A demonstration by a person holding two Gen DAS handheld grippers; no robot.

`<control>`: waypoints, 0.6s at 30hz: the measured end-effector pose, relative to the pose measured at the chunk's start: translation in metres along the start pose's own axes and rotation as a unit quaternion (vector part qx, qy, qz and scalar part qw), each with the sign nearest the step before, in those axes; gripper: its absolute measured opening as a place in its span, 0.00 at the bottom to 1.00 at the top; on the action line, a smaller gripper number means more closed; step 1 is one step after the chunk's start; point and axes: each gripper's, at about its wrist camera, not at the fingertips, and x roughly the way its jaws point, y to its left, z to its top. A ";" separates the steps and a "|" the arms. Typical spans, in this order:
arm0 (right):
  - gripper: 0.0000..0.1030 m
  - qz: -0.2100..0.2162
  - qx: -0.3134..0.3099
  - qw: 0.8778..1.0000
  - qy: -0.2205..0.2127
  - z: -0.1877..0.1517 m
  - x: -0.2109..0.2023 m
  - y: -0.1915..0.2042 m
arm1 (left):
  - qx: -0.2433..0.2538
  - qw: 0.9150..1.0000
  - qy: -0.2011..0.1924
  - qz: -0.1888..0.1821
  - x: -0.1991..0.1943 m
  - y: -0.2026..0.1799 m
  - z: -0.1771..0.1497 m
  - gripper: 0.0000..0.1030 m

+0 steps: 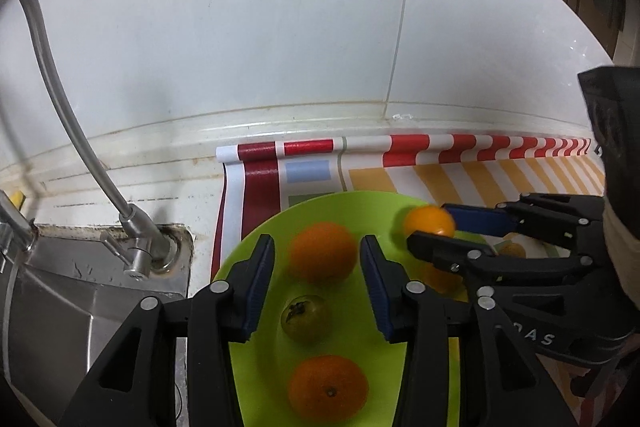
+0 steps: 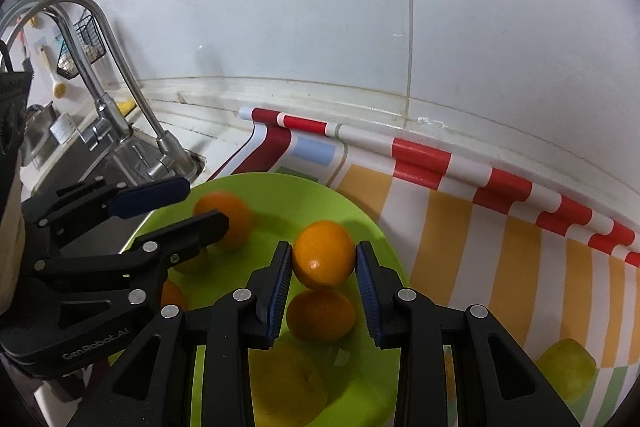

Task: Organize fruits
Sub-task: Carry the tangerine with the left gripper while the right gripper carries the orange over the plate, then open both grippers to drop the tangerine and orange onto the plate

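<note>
Clamped between the blue ribbed pads of my right gripper [image 2: 323, 263] was a small, glossy round orange fruit [image 2: 323, 253], the jaws closed only as far as its width and pressing on its two sides, so that it hung clear above the round lime-green plastic plate [image 2: 376, 227] rather than resting on it. I held it over the plate's far half because, as I judged it, that was where the fruits were being gathered: directly under it lay another orange fruit [image 2: 320, 315], with a yellowish fruit [image 2: 288, 379] nearer to me on the same plate. My left gripper [image 1: 318, 267] hovered over the plate's other half with its jaws spread wide and nothing between the pads; a blurred orange fruit [image 1: 322, 251] sat on the plate in the gap beneath them without being touched, with a dull green fruit with a dark stem end [image 1: 305, 317] and one more orange fruit [image 1: 328, 387] nearer to me. I judged that hand was kept open and ready, out of the other's way. A pale green fruit [image 2: 566, 371] lay off the plate on the striped red, orange and white mat [image 2: 500, 251], probably yet to be collected. Beyond the mat rose the white tiled wall [image 2: 300, 7], and to the left stood the curved steel tap [image 2: 116, 75] at the steel sink [image 1: 60, 299].
</note>
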 end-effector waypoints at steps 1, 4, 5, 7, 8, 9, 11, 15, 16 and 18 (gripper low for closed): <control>0.33 0.002 0.000 1.000 0.000 0.000 0.001 0.001 | 0.000 1.000 -0.002 0.002 -0.002 0.000 0.001 0.48; 0.34 0.001 0.000 1.000 -0.006 0.001 -0.004 0.002 | -0.003 1.000 -0.013 0.014 -0.013 0.002 0.001 0.49; 0.35 0.000 0.000 1.000 -0.010 0.001 -0.007 0.003 | -0.006 1.000 -0.015 0.021 -0.017 0.002 0.001 0.49; 0.35 -0.001 0.001 1.000 -0.020 0.001 -0.016 0.004 | -0.012 0.999 -0.022 0.029 -0.026 0.003 0.001 0.49; 0.35 -0.001 0.002 1.000 -0.027 0.000 -0.022 0.005 | -0.016 0.999 -0.025 0.035 -0.031 0.002 0.000 0.49; 0.35 -0.003 0.003 0.999 -0.032 0.000 -0.026 0.006 | -0.017 0.999 -0.027 0.038 -0.035 0.002 -0.001 0.49; 0.35 -0.009 0.006 0.999 -0.042 -0.001 -0.036 0.007 | -0.020 0.998 -0.036 0.049 -0.046 0.000 -0.002 0.51; 0.35 -0.021 0.001 0.998 -0.061 -0.005 -0.060 0.014 | -0.023 0.996 -0.053 0.063 -0.066 -0.004 -0.005 0.55; 0.35 -0.024 -0.001 0.997 -0.067 -0.006 -0.066 0.015 | -0.022 0.996 -0.057 0.064 -0.070 -0.005 -0.005 0.55; 0.35 -0.029 -0.006 0.997 -0.078 -0.010 -0.079 0.019 | -0.021 0.995 -0.065 0.068 -0.082 -0.009 -0.007 0.56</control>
